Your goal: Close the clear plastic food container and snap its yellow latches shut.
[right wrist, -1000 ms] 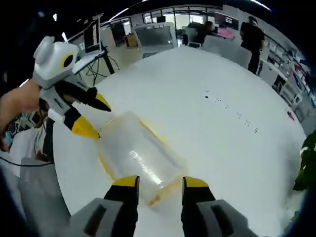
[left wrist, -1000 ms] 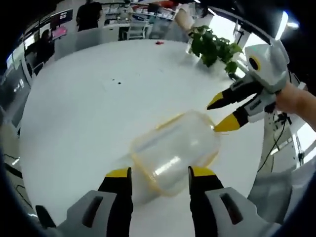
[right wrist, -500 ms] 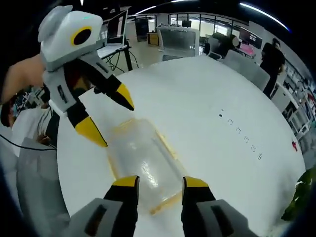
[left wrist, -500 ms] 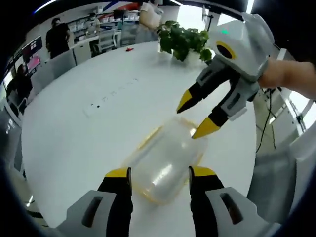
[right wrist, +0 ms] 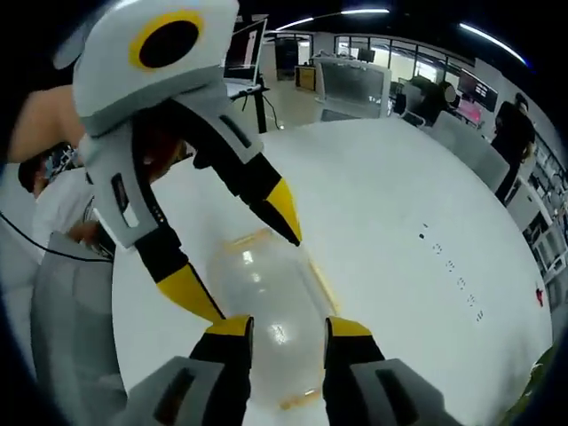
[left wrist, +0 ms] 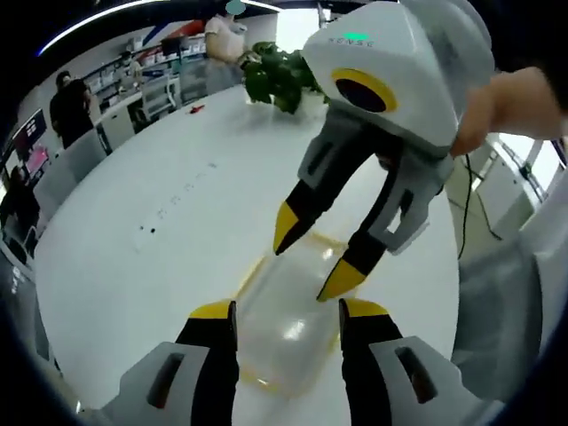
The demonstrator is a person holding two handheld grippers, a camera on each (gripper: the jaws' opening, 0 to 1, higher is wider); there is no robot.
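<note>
Clear plastic food container with yellow rim lying on the white table, nothing visible inside, between both grippers. Left gripper and right gripper each stand with jaws spread, flanking it from opposite ends (contact unclear). Left gripper view adds a potted plant; right gripper view, desks with monitors.

No text, label or number is sharp enough to read anywhere.

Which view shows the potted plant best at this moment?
The left gripper view: the potted plant sits at the table's far edge, its leaves plain. The right gripper view catches a green sliver at its lower right border.
</note>
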